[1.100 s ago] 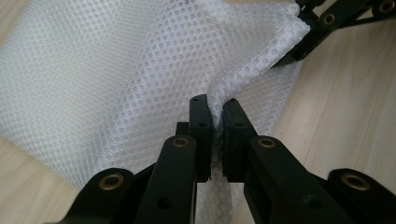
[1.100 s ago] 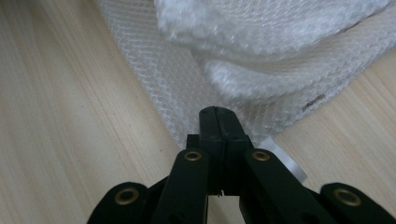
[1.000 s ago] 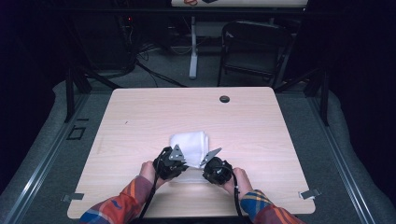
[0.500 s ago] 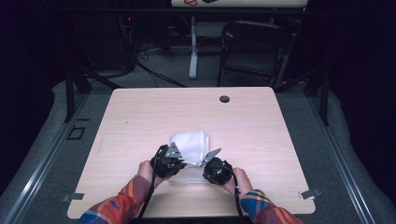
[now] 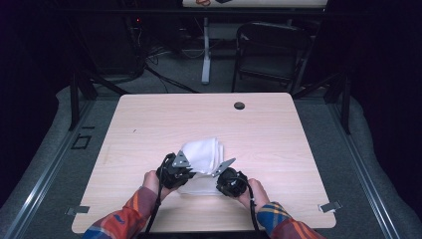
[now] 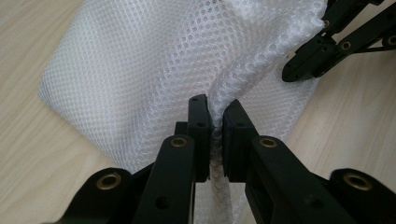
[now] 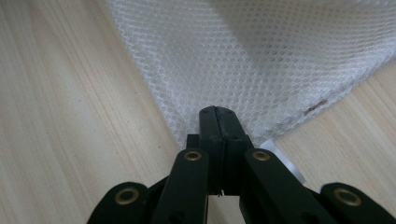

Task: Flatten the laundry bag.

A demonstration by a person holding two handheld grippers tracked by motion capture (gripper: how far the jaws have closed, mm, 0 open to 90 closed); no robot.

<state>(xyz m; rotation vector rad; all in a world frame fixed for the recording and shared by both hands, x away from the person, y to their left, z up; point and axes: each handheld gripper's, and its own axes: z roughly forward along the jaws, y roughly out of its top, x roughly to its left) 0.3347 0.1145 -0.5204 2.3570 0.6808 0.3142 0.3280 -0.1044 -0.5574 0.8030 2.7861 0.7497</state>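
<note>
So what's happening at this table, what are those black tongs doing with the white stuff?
A person holds a gripper in each hand and works on a white mesh cloth lying on the wooden table. The left gripper is clamped on a bunched fold of the mesh, and the right gripper is pinched shut on an edge of it near a corner. Part of the cloth is folded over itself.

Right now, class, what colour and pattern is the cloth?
White, with a fine mesh of holes; the cloth shows best in the left gripper view.

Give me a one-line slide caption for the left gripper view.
The left gripper pinches a bunched fold of white mesh cloth on a wooden table.
</note>
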